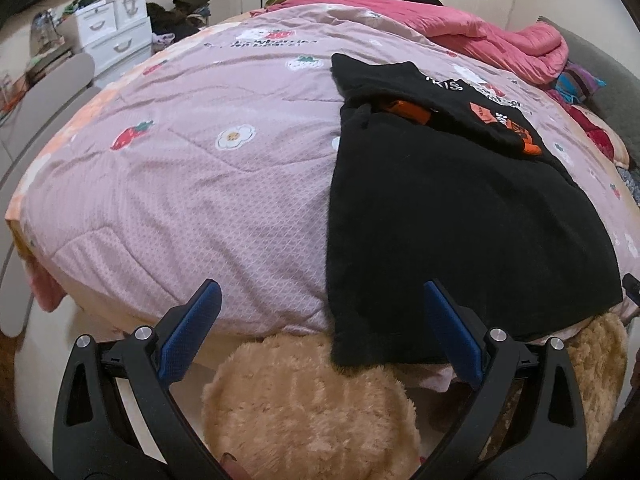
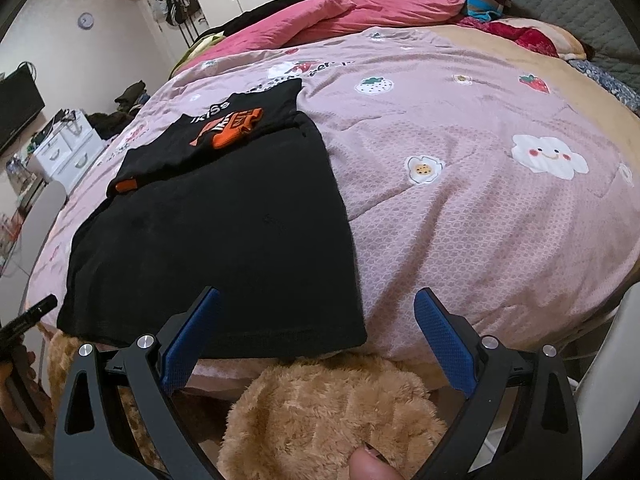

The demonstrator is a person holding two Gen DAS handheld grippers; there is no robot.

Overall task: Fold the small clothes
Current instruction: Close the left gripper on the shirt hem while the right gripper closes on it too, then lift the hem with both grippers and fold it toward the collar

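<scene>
**A:** Both grippers hung back off the near edge of the bed (image 1: 168, 208), and both sets of fingers stood wide apart with nothing between them. Left gripper (image 1: 323, 330) here, right gripper (image 2: 316, 334) there.

**B:** And the shirt (image 1: 460, 216)?

**A:** Black, spread flat on the quilt, ahead of the fingers. Its hem draped just over the bed's edge, right between the left fingers and past the right one's left finger (image 2: 192, 336).

**B:** Why so close to the edge?

**A:** My guess was reach: a hem overhanging like that was easy to pinch from below. The far end was already turned over, orange print (image 2: 230, 128) facing up, so I judged the fold partly made.

**B:** That tan fluff under the fingers?

**A:** A plush thing (image 2: 332, 412), low beneath the bed's edge. Couldn't tell just what it was.
</scene>
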